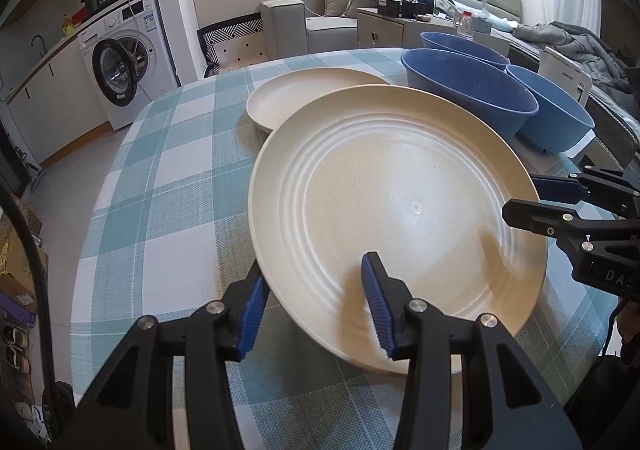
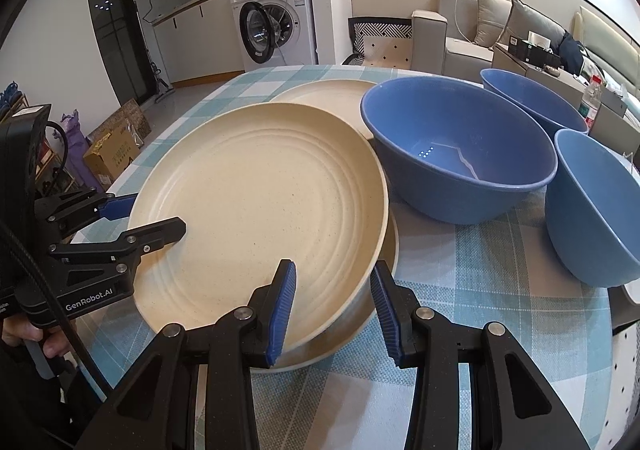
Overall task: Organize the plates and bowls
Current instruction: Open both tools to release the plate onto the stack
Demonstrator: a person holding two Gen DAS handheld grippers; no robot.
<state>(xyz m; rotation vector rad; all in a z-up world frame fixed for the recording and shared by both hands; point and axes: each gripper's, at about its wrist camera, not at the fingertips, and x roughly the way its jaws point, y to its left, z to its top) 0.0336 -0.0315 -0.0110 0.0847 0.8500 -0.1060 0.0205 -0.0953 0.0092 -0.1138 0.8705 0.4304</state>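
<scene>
A large cream plate [image 1: 392,202] [image 2: 256,194] hangs tilted just above the checked table [image 1: 160,190], carried by both grippers at opposite rims. My left gripper [image 1: 316,310] [image 2: 152,216] is shut on its rim, one pad inside the plate and one outside. On the opposite rim my right gripper [image 2: 334,310] [image 1: 526,197] is shut the same way. Directly below lies a second cream plate [image 2: 320,360]. A third cream plate [image 1: 312,94] [image 2: 320,94] rests farther back. Three blue bowls [image 2: 460,154] [image 2: 532,102] [image 2: 596,210] stand upright beside the plates.
The nearest blue bowl [image 1: 468,98] almost touches the held plate's far rim. A white appliance [image 1: 564,74] sits behind the bowls at the table edge. Beyond the table are a washing machine [image 2: 272,30], a sofa [image 1: 320,10] and cardboard boxes [image 2: 112,154] on the floor.
</scene>
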